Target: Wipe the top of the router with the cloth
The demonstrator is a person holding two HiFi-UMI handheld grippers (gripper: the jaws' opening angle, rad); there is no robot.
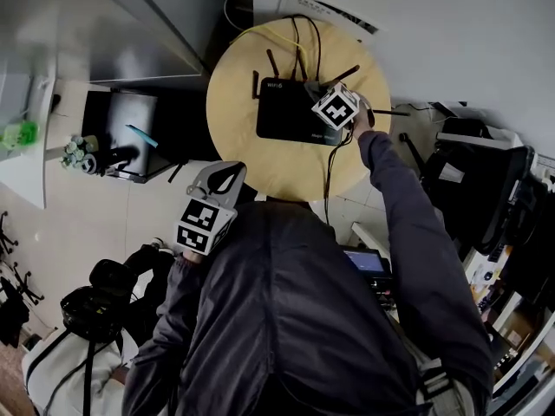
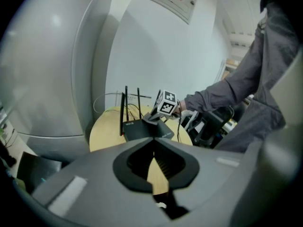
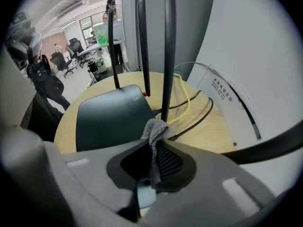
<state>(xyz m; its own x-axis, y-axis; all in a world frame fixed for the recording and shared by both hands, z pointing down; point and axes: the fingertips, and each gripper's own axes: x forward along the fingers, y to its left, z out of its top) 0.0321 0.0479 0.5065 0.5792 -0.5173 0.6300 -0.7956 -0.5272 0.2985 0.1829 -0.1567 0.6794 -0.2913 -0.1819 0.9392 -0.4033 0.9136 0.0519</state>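
Observation:
A black router point(image 1: 286, 120) with upright antennas point(image 3: 168, 56) lies on a round wooden table point(image 1: 251, 159). My right gripper point(image 1: 317, 94) hovers over the router's right rear part, by the antennas. It is shut on a small grey cloth point(image 3: 154, 131), which sticks up out of the jaws just above the router's top point(image 3: 111, 119). My left gripper point(image 1: 227, 178) is held back near the body, off the table's near left edge. In the left gripper view the left gripper point(image 2: 152, 142) is shut with nothing in it, facing the router point(image 2: 142, 130).
Yellow and black cables point(image 1: 299, 37) trail off the table behind the router towards the white wall. A grey cabinet point(image 1: 139, 24) stands at the left. A black chair point(image 1: 477, 189) and a small screen point(image 1: 368, 263) are at the right, and a bag point(image 1: 91, 306) lies on the floor.

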